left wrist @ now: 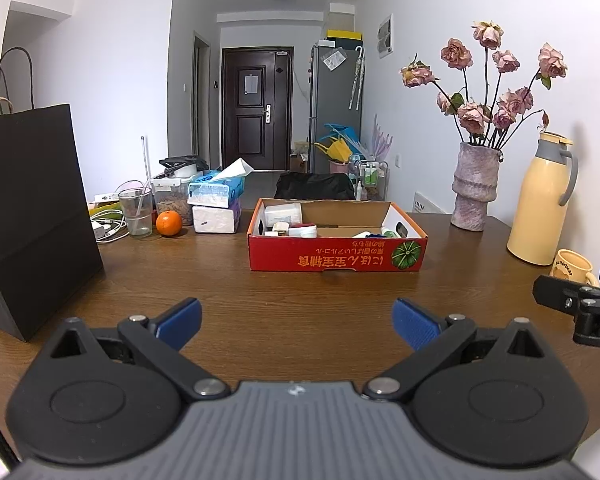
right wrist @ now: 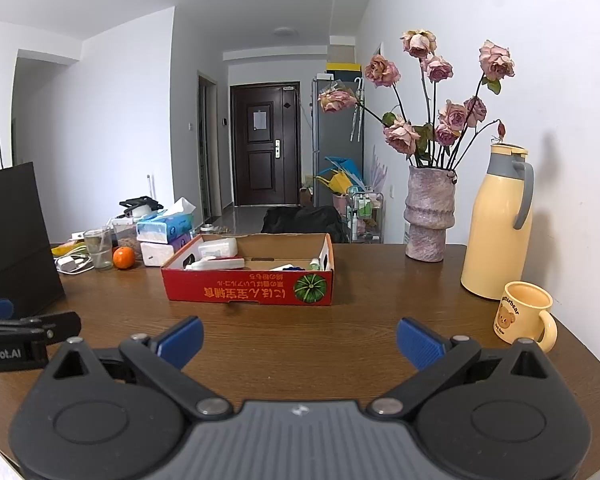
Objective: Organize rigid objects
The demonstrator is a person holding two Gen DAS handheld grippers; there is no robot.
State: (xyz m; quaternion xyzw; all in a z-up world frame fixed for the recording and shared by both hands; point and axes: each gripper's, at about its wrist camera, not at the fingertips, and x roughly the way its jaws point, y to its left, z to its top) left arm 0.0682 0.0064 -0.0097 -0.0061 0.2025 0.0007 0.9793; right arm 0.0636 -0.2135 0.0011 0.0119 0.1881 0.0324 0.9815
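1. Left hand-held gripper (left wrist: 296, 322) hovers over the brown desk (left wrist: 220, 280), blue fingers spread wide, nothing between them.
2. Right hand-held gripper (right wrist: 300, 342), same story: wide apart, empty.
3. Red cardboard box (left wrist: 336, 254) sits mid-desk ahead of both, small white items (left wrist: 300, 231) lying inside.
4. Yellow mug (right wrist: 524, 316) stands near the right gripper, beside the yellow thermos (right wrist: 498, 228).

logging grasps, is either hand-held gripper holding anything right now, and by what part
Nothing is held. The left hand-held gripper and the right hand-held gripper are both open over bare table, nothing between their fingers.
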